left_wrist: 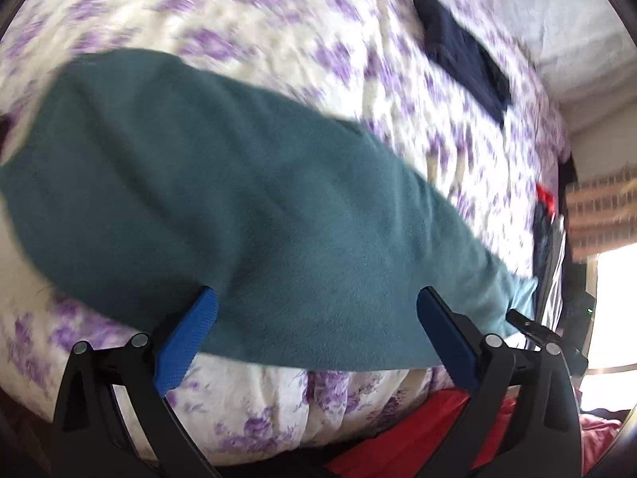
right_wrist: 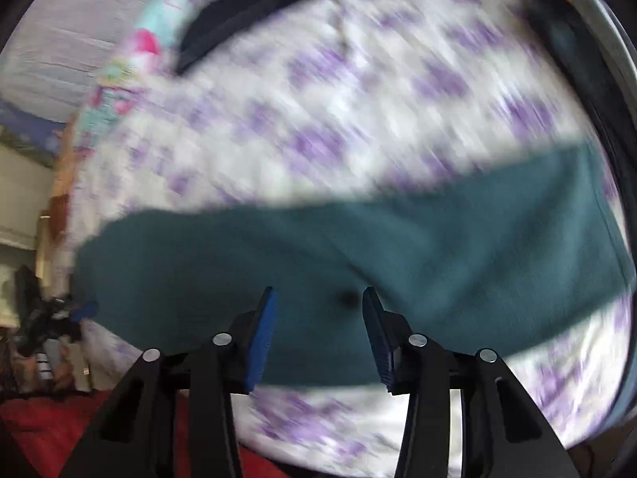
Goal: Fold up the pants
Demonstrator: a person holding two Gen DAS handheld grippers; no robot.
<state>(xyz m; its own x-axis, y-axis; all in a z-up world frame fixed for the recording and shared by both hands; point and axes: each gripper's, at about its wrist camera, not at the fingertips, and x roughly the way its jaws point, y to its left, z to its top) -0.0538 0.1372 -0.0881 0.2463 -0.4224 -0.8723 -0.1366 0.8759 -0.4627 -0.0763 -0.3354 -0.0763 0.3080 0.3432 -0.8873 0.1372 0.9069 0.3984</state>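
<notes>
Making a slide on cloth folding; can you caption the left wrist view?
Open left tongs poised over teal pants spread on a purple-flowered bedspread.

The soft fleece pants [left_wrist: 247, 199] are a plain dull teal — no print. The quilted bedspread [left_wrist: 302, 51] is white with blurred purple flower clusters. A folded dark navy garment [left_wrist: 462, 51] lies on it. The gripper fingers' ribbed pads [left_wrist: 187, 342] are bright blue on black arms — red fabric [left_wrist: 398, 450] shows below.
</notes>
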